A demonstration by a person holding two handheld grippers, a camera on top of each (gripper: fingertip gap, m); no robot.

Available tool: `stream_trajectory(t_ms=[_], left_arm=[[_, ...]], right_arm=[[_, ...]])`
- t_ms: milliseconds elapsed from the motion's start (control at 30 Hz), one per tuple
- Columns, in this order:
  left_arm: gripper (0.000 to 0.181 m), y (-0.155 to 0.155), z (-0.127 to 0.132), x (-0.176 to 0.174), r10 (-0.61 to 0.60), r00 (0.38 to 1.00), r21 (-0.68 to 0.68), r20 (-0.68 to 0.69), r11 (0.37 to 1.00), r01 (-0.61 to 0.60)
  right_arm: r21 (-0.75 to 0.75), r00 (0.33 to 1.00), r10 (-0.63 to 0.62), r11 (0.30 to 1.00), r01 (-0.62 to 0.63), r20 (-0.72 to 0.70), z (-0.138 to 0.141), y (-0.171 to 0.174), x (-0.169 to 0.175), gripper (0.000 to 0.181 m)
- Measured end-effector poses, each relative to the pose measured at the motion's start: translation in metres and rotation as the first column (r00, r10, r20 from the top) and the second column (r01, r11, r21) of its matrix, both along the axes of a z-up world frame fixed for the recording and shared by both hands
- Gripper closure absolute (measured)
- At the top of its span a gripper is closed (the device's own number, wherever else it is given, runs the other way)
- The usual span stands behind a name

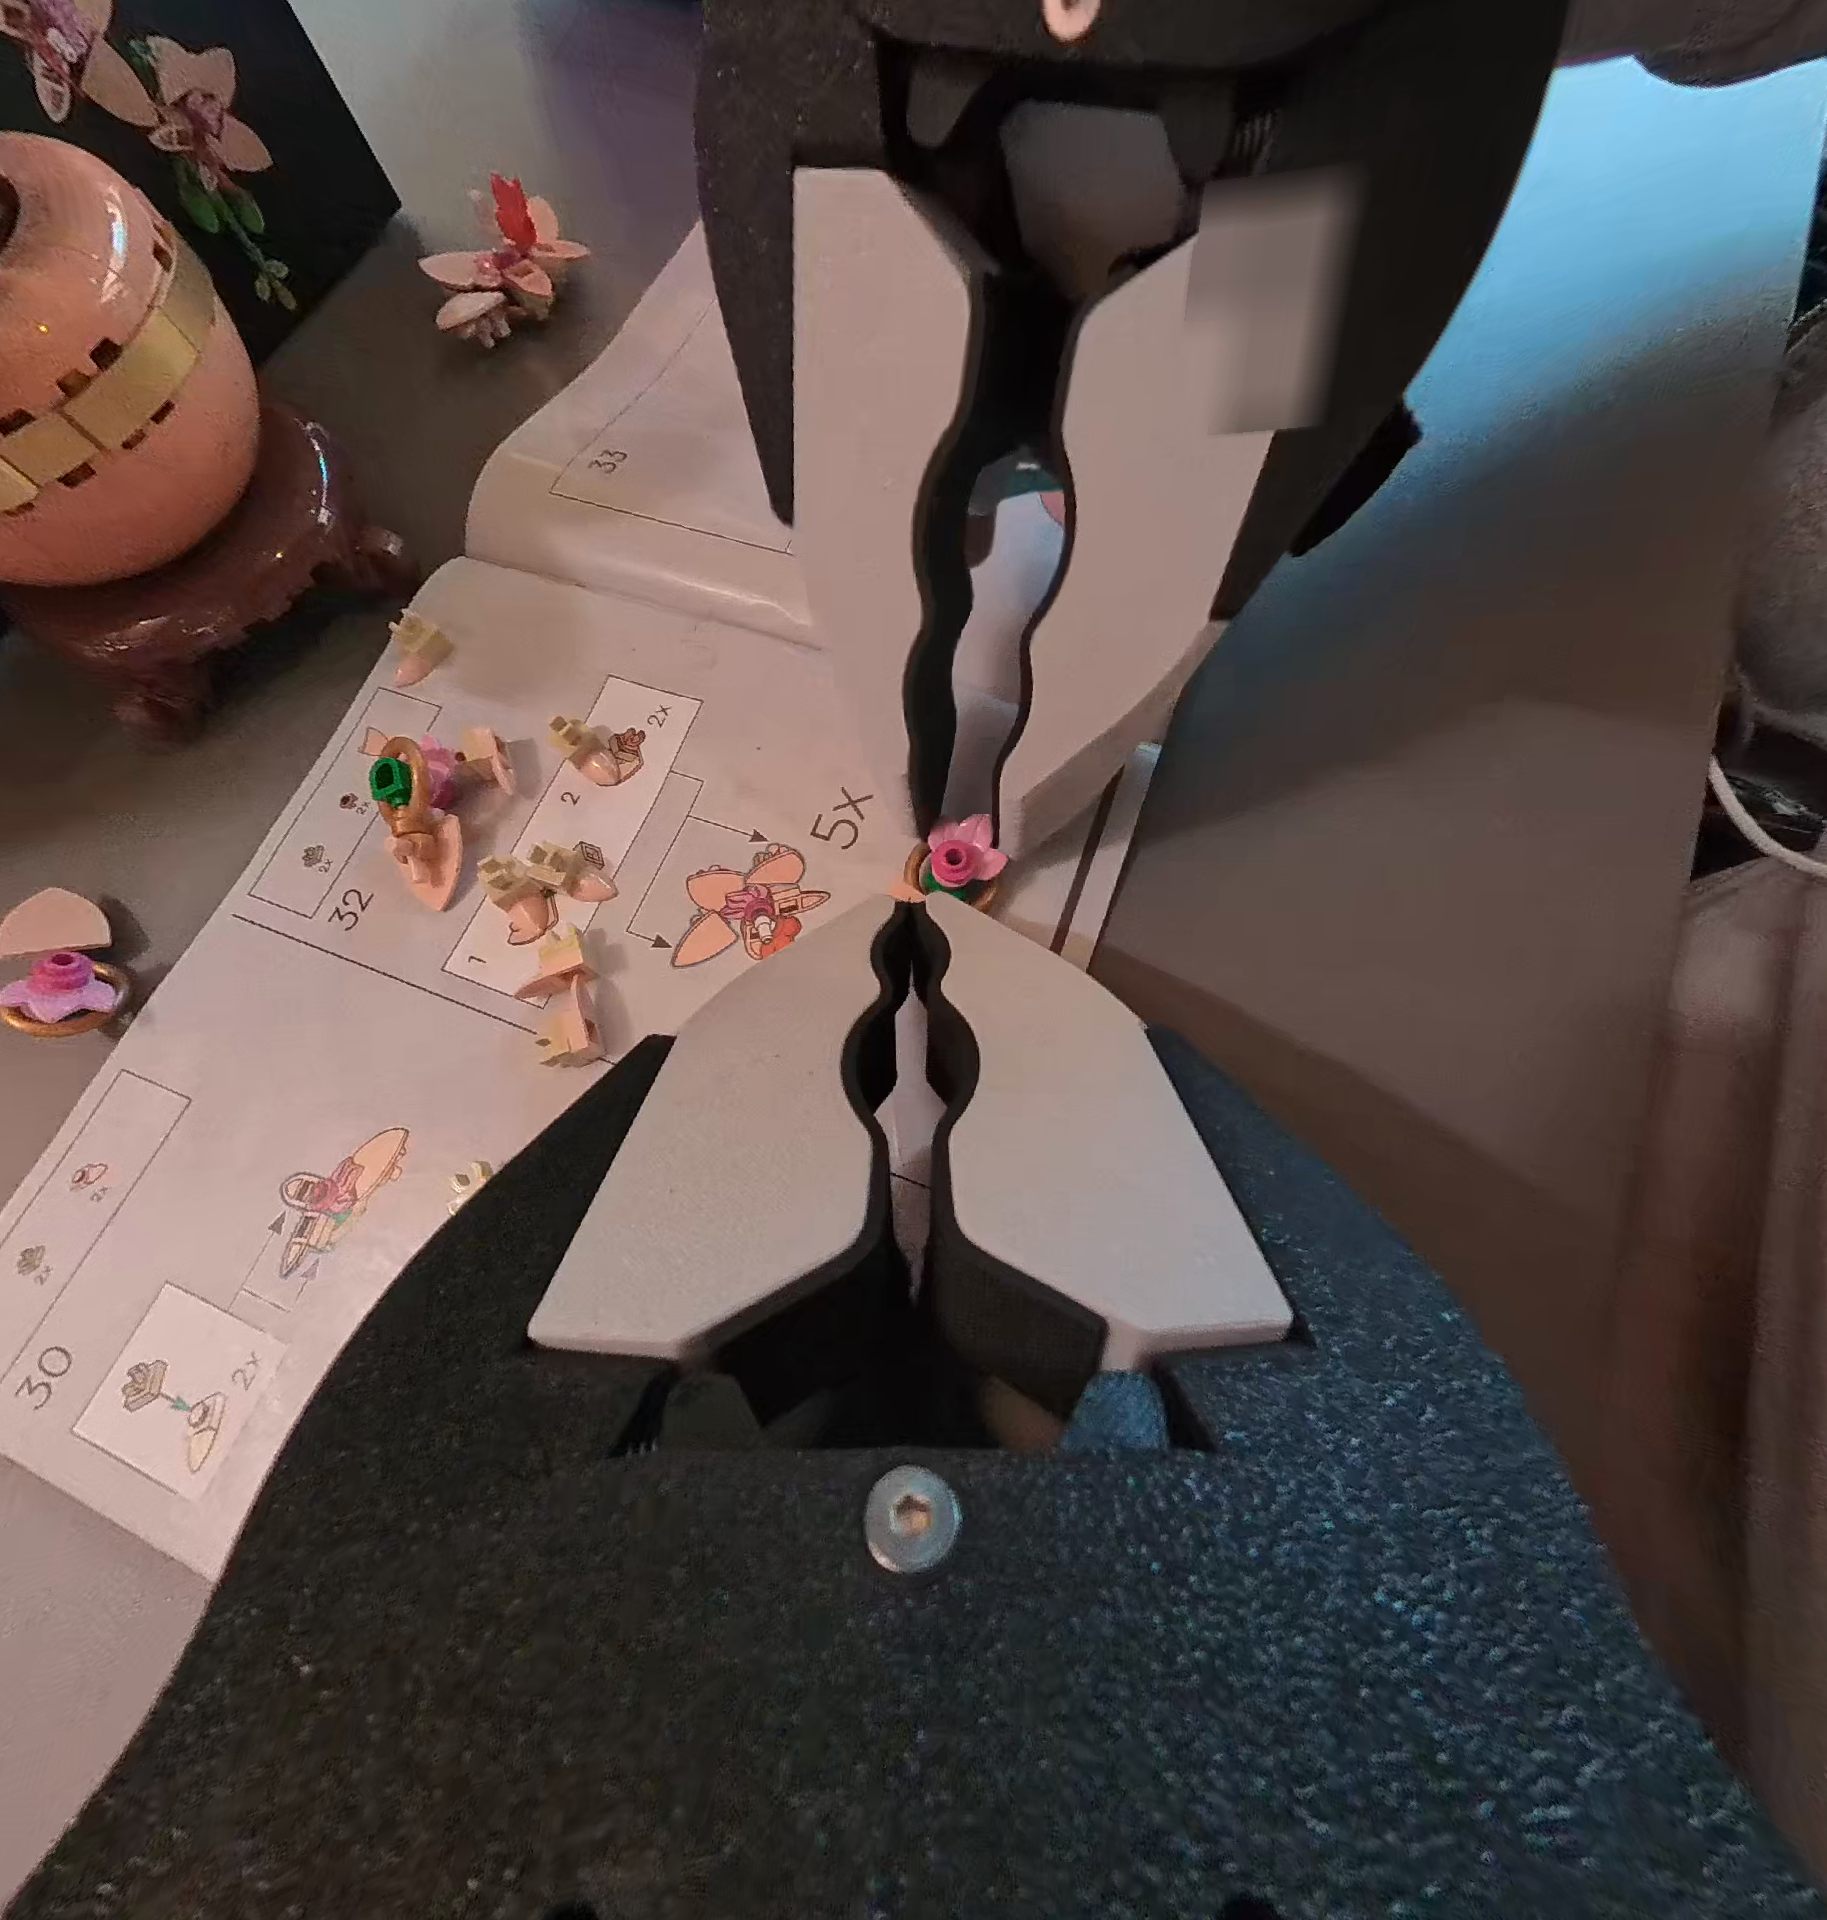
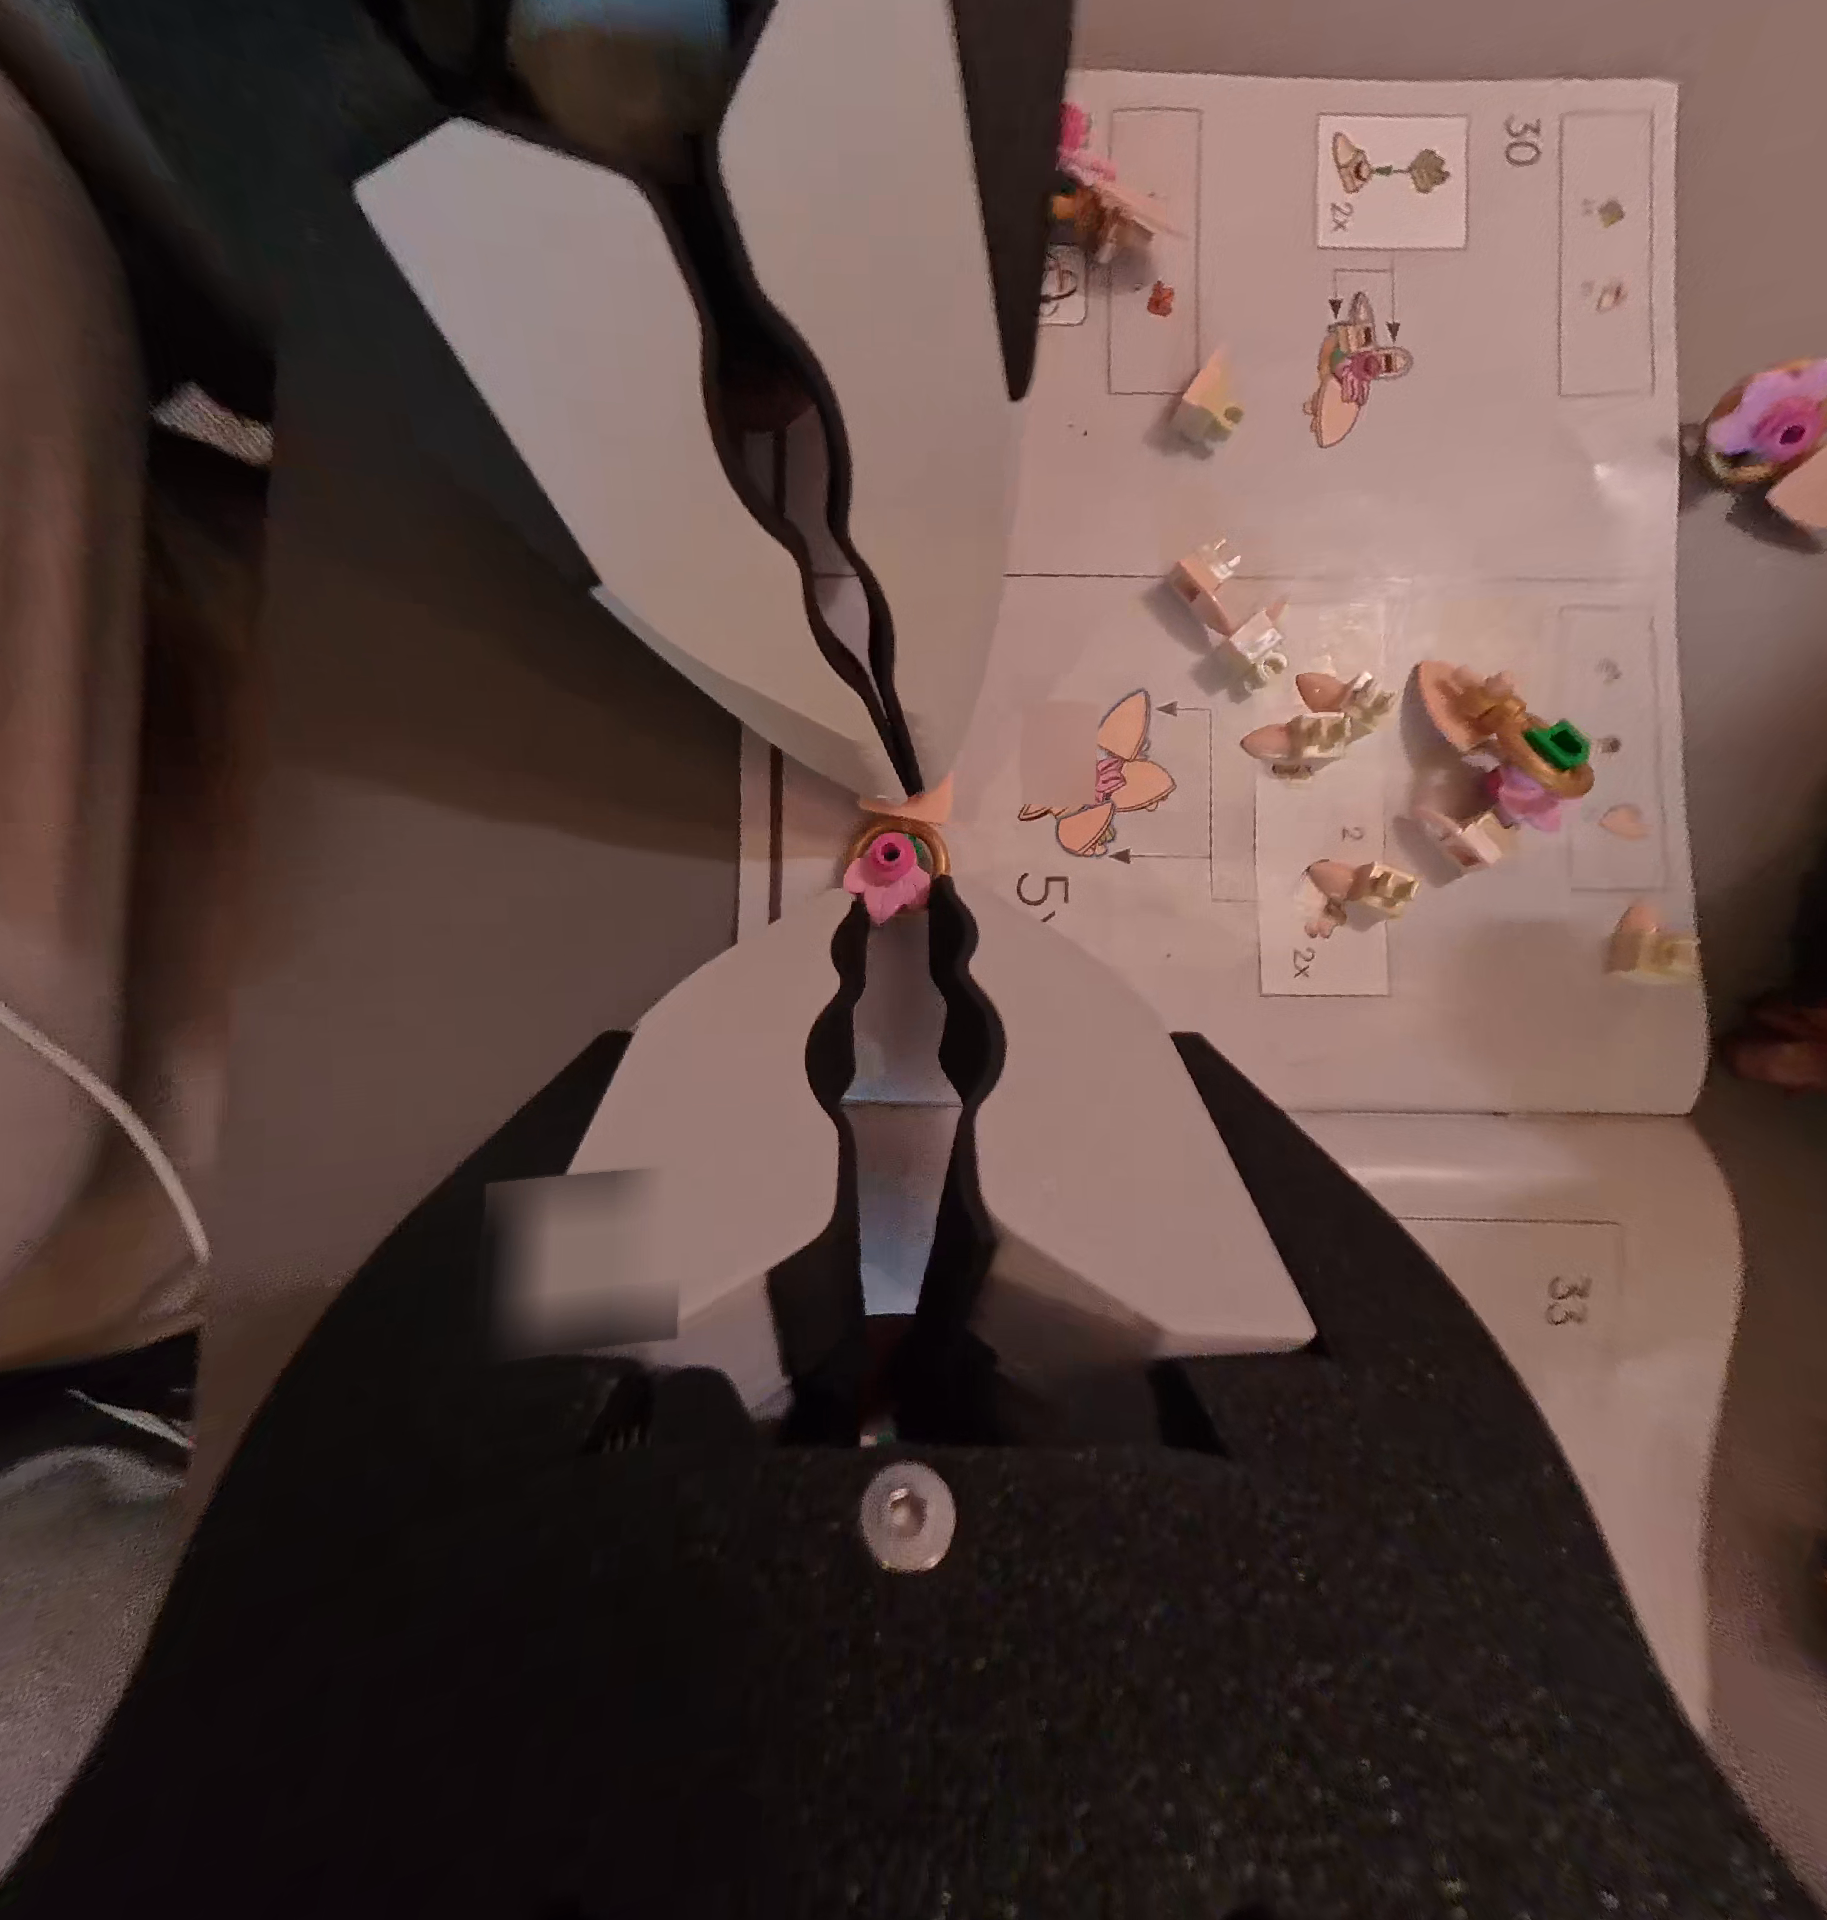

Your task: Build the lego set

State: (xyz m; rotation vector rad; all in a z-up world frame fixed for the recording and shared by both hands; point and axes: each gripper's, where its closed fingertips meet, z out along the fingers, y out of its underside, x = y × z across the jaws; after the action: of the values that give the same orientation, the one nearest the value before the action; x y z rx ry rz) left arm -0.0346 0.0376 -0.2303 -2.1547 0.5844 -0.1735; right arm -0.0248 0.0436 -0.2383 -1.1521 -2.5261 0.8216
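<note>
A small assembly of a pink flower on a gold ring with a green bit (image 1: 957,858) is held between the two grippers above the open instruction booklet (image 1: 265,1091). My left gripper (image 1: 909,906) is shut on a peach petal piece (image 2: 909,805) that meets the ring. My right gripper (image 2: 901,906) is shut on the pink flower (image 2: 886,871). In the left wrist view the right gripper (image 1: 940,821) comes in from above, tip to tip with mine. In the right wrist view the left gripper (image 2: 907,781) comes in from above.
Several loose peach and cream pieces (image 1: 545,894) and a gold ring with a green piece (image 1: 400,795) lie on the booklet. A second pink flower on a ring (image 1: 57,987), a built flower (image 1: 504,260) and a pink vase (image 1: 88,395) stand to the left. The tips of both grippers are at nearly the same place. From either gripper's tips it is about 15 cm to the pink vase (image 1: 88,395).
</note>
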Motion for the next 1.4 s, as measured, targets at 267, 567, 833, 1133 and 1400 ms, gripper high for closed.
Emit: stream_trajectory(t_ms=[267, 567, 833, 1133, 1400], left_arm=[[0.181, 0.0000, -0.0001, 0.0001, 0.002, 1.000, -0.004, -0.001, 1.000, -0.002], [0.181, 0.0001, -0.0001, 0.0003, -0.002, 1.000, -0.006, 0.002, 1.000, 0.002], [0.181, 0.0012, -0.0002, 0.0009, -0.013, 1.000, -0.017, 0.023, 1.000, 0.013], [0.181, 0.0021, -0.0004, 0.0004, -0.005, 0.999, -0.033, 0.051, 0.999, 0.007], [0.181, 0.0023, -0.0004, 0.0002, -0.006, 0.998, -0.039, 0.063, 0.999, 0.008]], right_arm=[[-0.140, 0.965, -0.258, 0.958, 0.249, -0.046, 0.0108, -0.0008, -0.0031, 0.165], [-0.081, 0.966, -0.240, 0.969, 0.233, -0.094, 0.0048, -0.0059, -0.0057, 0.173], [-0.028, 0.993, -0.081, 0.997, 0.079, -0.081, 0.0048, -0.0063, -0.0060, 0.175], [-0.196, 0.981, -0.176, 0.968, 0.158, -0.077, 0.0052, -0.0056, -0.0070, 0.176], [-0.452, 0.899, -0.437, 0.795, 0.405, 0.036, 0.0101, -0.0047, -0.0083, 0.181]])
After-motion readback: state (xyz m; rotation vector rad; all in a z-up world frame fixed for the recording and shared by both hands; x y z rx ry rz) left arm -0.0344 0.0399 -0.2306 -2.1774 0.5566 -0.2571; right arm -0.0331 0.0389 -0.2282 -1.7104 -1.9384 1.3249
